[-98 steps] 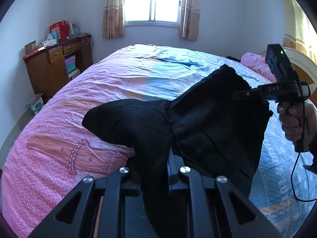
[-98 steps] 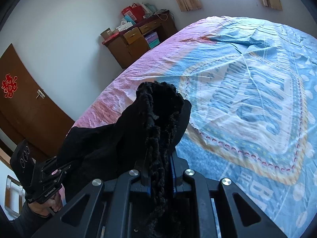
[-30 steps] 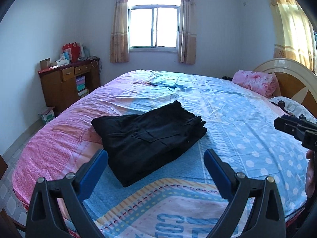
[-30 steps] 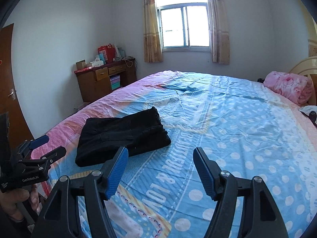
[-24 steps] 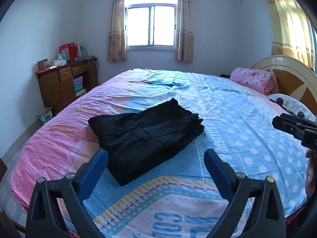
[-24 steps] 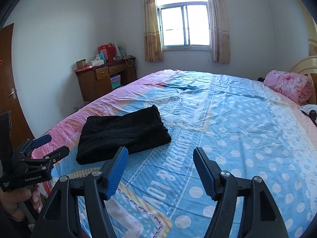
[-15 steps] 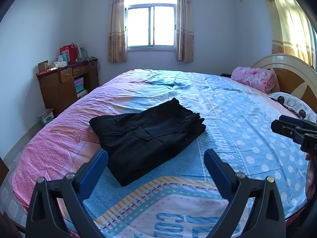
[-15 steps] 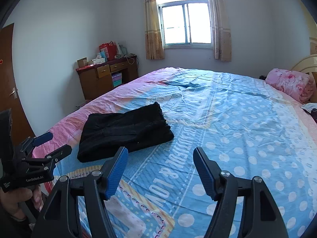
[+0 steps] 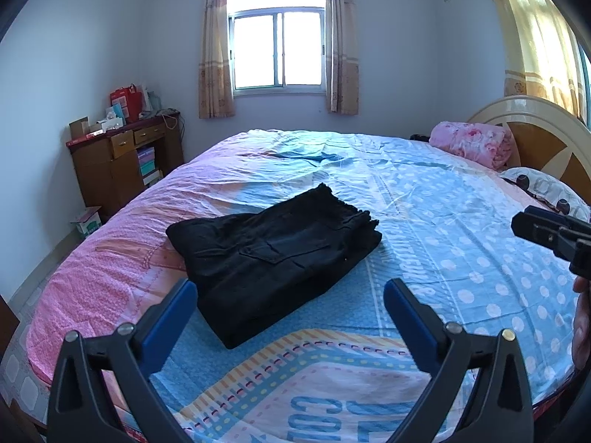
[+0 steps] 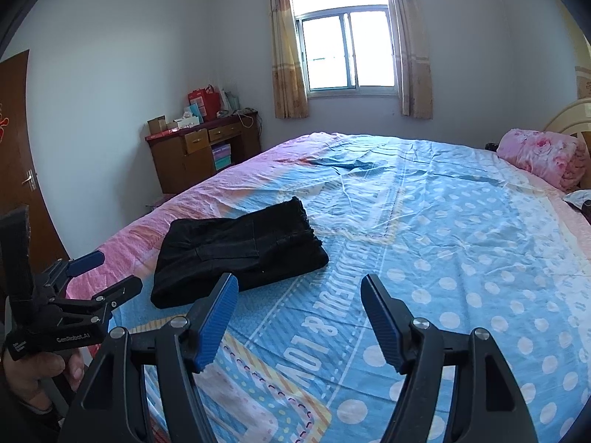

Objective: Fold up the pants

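The black pants (image 9: 273, 254) lie folded into a flat bundle on the bed (image 9: 443, 243), near its pink left side; they show again as the pants (image 10: 240, 254) in the right wrist view. My left gripper (image 9: 290, 295) hovers open just short of the bundle, nothing between its blue pads. Also open and empty, my right gripper (image 10: 299, 288) hangs over the blue dotted sheet to the right of the pants. Each gripper appears in the other's view, the left gripper (image 10: 99, 273) held by a hand (image 10: 37, 369) and the right gripper (image 9: 546, 229) at the frame edge.
A wooden dresser (image 9: 114, 170) with boxes on top stands at the far left wall. A rolled pink blanket (image 9: 476, 146) and a pillow (image 9: 546, 188) lie by the headboard (image 9: 535, 133). A brown door (image 10: 18, 170) is at the left.
Over three seconds ago both grippers were shut on the lifted pants; now the pants lie folded on the bed and both grippers are open. In the last second nothing has visibly moved.
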Demonstrator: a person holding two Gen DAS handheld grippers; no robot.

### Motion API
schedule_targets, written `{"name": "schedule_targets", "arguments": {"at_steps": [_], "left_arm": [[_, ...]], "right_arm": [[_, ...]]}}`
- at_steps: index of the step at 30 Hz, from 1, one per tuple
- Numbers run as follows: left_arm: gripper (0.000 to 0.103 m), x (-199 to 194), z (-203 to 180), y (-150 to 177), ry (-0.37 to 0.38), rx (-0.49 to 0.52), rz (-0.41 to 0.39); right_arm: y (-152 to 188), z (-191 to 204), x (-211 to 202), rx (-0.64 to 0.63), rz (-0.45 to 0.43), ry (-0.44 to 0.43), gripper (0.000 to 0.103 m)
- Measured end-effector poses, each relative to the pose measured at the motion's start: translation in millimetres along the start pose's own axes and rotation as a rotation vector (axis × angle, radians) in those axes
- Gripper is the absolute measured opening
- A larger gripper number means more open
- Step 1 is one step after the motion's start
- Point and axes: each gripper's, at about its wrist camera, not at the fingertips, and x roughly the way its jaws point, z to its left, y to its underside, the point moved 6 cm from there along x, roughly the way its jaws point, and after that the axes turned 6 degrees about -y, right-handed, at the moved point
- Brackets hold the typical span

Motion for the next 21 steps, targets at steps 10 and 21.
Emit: {"name": "schedule_targets", "arguments": {"at_steps": [10,21], "left_arm": [[0.103,-8,2,-6,-0.043,0.018,-0.021],[0.103,-5,13,-3,-0.067,0.001,-0.011]], "right_arm": [[-7,-2,-9,0.010,-0.047,0.017,0.084],[2,11,-4,-0.029,-0.014,-0.005,0.084]]}}
